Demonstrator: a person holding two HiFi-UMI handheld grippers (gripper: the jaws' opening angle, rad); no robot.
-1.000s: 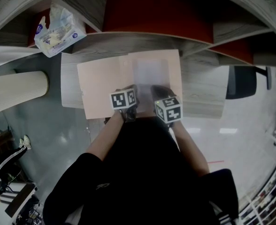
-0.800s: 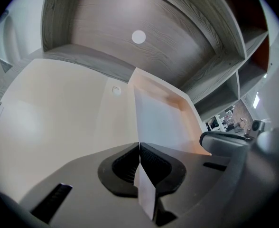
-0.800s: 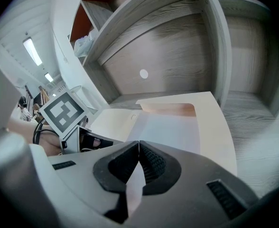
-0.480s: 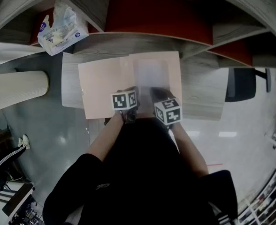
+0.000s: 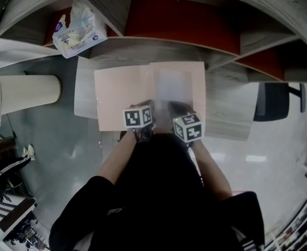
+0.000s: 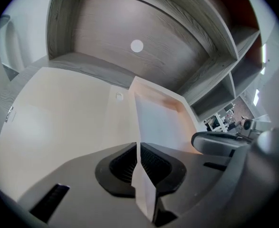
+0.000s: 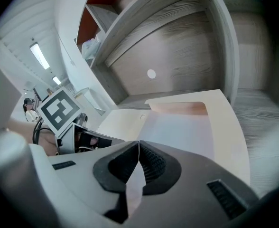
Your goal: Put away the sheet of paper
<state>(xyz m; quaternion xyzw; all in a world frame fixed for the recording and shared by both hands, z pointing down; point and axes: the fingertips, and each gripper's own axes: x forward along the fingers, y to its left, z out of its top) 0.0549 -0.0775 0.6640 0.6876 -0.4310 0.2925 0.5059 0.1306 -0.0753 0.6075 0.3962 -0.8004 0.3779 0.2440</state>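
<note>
A peach folder [image 5: 121,95] lies open on the wooden desk [image 5: 224,109]. A white sheet of paper [image 5: 172,85] rests over its right half. Both grippers sit side by side at the sheet's near edge. My left gripper [image 5: 148,105] is shut on that edge, and the thin paper runs between its pads [image 6: 138,148]. My right gripper [image 5: 173,106] is shut on the same edge, a little to the right [image 7: 138,148]. In the left gripper view the sheet [image 6: 158,122] stretches ahead over the folder [image 6: 63,122]. The right gripper view shows the sheet [image 7: 177,127] and the left gripper's marker cube [image 7: 59,109].
Shelf compartments with red back panels [image 5: 179,20] rise behind the desk. A plastic tissue pack [image 5: 78,30] lies on the shelf at the upper left. A cream ribbed cylinder [image 5: 28,90] stands left of the desk, a black chair [image 5: 271,101] to its right.
The head view has shifted slightly, so everything sits a bit lower and to the right. Both grippers stay shut on the sheet's near edge over the folder.
</note>
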